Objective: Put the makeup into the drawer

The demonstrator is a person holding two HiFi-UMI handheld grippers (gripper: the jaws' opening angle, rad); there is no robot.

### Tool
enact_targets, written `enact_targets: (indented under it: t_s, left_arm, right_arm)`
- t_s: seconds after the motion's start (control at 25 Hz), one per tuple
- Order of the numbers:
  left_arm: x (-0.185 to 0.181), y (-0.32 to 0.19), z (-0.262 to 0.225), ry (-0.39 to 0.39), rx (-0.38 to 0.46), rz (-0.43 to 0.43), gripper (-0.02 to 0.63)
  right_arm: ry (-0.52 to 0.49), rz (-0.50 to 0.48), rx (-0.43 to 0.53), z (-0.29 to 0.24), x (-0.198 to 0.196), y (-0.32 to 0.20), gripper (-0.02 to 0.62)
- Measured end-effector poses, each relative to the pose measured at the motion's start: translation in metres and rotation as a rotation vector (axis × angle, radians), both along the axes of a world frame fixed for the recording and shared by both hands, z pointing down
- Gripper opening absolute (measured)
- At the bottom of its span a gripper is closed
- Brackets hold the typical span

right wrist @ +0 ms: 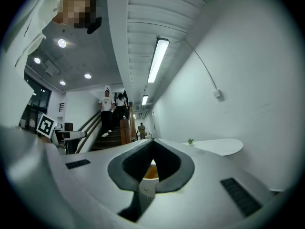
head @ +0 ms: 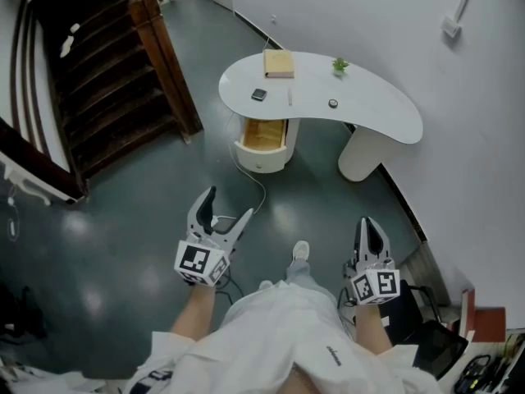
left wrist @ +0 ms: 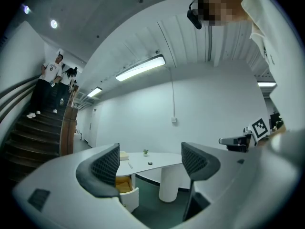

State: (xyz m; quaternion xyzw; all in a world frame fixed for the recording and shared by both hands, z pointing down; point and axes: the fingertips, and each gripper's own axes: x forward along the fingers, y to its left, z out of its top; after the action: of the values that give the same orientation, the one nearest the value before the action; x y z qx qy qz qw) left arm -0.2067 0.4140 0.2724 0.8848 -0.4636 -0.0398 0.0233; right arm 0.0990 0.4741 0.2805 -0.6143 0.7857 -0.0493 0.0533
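While both are well short of the bench, the left hand-held gripper (head: 228, 205) is spread wide and empty, and the right hand-held gripper (head: 369, 226) is pressed together on nothing. The makeup, a dark square piece (head: 258, 94), a thin stick (head: 289, 97) and a round pot (head: 333, 103), lies on the white bench (head: 377, 117) above the open drawer (head: 264, 135). This looks like the approach; next, close in and pinch 1 item.
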Motion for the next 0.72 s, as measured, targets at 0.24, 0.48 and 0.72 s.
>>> enact_targets:
  t_s: [0.24, 0.48, 0.72]
  left_arm:
    - [0.025, -0.044, 0.001, -0.011, -0.009, 0.013, 0.388]
    - [0.065, -0.110, -0.006, -0.022, -0.011, 0.021, 0.388]
    - [0.111, -0.175, -0.009, -0.024, -0.012, 0.008, 0.388]
  right_arm:
    - [-0.021, -0.010, 0.006, 0.003, 0.017, -0.047, 0.017]
    - [-0.037, -0.031, 0.002, 0.005, 0.047, -0.116, 0.017]
    - [-0.046, -0.076, 0.003, 0.003, 0.079, -0.188, 0.017]
